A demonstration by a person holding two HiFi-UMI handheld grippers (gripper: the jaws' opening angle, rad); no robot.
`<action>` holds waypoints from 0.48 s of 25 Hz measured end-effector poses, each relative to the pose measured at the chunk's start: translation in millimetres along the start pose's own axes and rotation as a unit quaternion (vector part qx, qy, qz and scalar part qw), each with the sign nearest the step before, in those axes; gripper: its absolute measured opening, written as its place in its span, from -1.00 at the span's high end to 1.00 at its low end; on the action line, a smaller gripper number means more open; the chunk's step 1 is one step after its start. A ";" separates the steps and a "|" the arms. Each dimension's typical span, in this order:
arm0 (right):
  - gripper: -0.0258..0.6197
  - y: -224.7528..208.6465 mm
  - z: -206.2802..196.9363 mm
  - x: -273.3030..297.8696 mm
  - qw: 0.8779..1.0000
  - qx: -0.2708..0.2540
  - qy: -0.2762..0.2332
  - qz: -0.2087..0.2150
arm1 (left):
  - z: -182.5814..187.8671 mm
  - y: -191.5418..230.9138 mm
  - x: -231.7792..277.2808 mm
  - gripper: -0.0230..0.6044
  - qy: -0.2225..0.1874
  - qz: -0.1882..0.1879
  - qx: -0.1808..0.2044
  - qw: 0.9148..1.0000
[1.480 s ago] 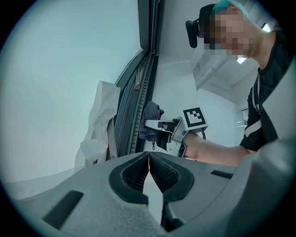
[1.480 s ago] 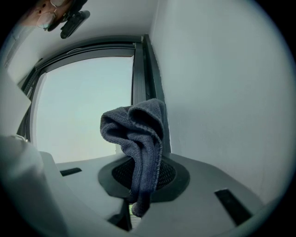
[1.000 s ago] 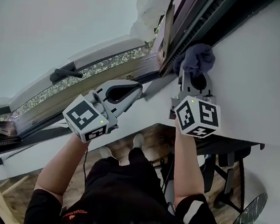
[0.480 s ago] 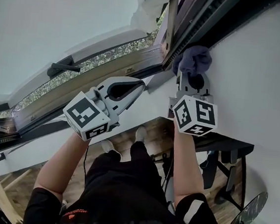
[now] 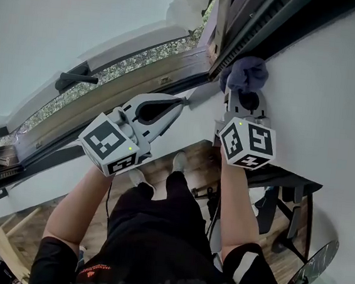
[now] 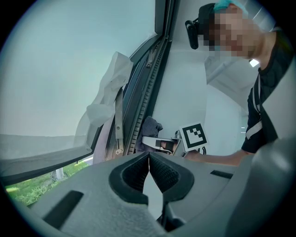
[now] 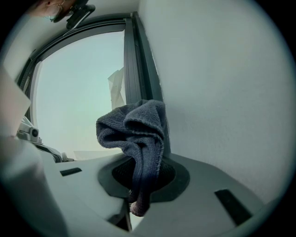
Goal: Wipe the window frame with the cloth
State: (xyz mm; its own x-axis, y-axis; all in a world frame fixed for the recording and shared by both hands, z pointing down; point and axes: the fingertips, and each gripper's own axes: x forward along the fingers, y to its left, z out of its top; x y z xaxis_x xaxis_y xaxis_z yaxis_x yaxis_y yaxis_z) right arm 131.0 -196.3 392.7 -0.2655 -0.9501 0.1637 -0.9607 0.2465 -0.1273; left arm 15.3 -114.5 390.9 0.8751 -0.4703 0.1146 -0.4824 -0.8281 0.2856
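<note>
A dark blue cloth (image 5: pixel 247 75) is bunched against the dark window frame (image 5: pixel 256 23), where the frame meets the white wall. My right gripper (image 5: pixel 243 93) is shut on the cloth, just below the frame. The right gripper view shows the cloth (image 7: pixel 138 127) hanging down between the jaws, with the frame (image 7: pixel 134 69) behind it. My left gripper (image 5: pixel 181 102) is shut on nothing and points at the frame's lower corner, left of the cloth. In the left gripper view the jaws (image 6: pixel 149 156) meet, and the cloth (image 6: pixel 151 128) and the frame (image 6: pixel 156 88) lie ahead.
A black window handle (image 5: pixel 75 78) sits on the open sash at the left. A white sheet (image 5: pixel 186 7) hangs by the frame's top. A white wall (image 5: pixel 333 104) fills the right. Below are a dark desk (image 5: pixel 287 180), a chair and the person's legs.
The right gripper keeps the cloth pressed at the same part of the frame. The left gripper has drifted slightly closer to the frame's corner. The view has shifted a little.
</note>
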 end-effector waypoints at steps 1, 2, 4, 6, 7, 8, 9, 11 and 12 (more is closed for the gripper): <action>0.78 -0.5 -3.2 0.5 1.000 0.000 0.003 0.000 | -1.7 0.5 0.0 0.86 0.000 0.000 -0.001 1.000; 0.78 -0.9 -6.7 1.0 1.000 0.000 0.005 0.000 | -3.3 1.0 -0.3 0.86 0.001 0.001 -0.003 1.000; 0.78 -1.8 -14.4 2.4 1.000 0.001 0.012 0.000 | -6.8 2.3 -0.7 0.86 0.003 0.003 -0.005 1.000; 0.78 -3.0 -22.0 3.7 1.000 0.004 0.018 -0.001 | -10.1 3.3 -0.9 0.86 0.005 0.004 -0.008 1.000; 0.78 -3.4 -25.2 4.2 1.000 0.007 0.020 -0.002 | -11.6 3.6 -1.0 0.86 0.006 0.004 -0.009 1.000; 0.78 -3.8 -27.8 4.6 1.000 0.009 0.021 -0.002 | -12.9 3.8 -1.1 0.86 0.007 0.004 -0.010 1.000; 0.78 -4.1 -29.7 5.0 1.000 0.010 0.022 -0.002 | -13.8 4.0 -1.2 0.86 0.007 0.004 -0.011 1.000; 0.78 -4.7 -32.9 5.7 1.000 0.010 0.024 -0.003 | -15.1 4.3 -1.1 0.86 0.008 0.005 -0.012 1.000; 0.78 -5.1 -34.8 6.1 1.000 0.010 0.025 -0.003 | -15.8 4.5 -1.0 0.86 0.008 0.005 -0.013 1.000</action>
State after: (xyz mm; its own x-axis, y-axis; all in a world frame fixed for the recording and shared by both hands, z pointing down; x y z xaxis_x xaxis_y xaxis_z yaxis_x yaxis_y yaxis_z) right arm 131.5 -196.7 428.4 -0.2641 -0.9404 0.2140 -0.9606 0.2366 -0.1459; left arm 12.9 -112.9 407.1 0.8708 -0.4736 0.1323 -0.4902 -0.8149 0.3094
